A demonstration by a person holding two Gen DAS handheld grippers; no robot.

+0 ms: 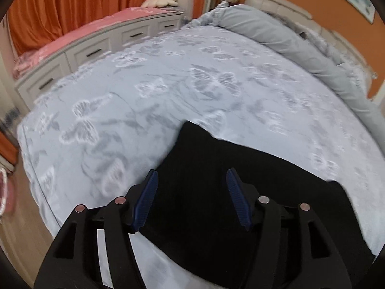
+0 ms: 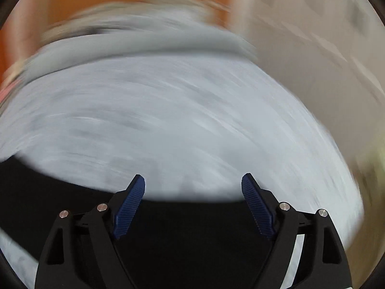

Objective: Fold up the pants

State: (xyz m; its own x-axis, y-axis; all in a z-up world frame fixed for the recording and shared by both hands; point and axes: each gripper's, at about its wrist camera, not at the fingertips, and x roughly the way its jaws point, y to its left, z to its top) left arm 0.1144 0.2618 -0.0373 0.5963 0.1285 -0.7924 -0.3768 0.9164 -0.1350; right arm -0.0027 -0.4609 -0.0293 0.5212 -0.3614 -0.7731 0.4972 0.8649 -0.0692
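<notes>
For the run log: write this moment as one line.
task: fold pants | left claw: open, empty | right claw: open, empty | black fabric pants: flat on pale blue butterfly-print bedspread

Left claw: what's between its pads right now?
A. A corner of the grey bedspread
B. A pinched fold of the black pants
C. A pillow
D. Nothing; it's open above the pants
D. The left claw has its blue pads spread apart with nothing gripped, and the black pants lie flat on the bedspread beneath.
</notes>
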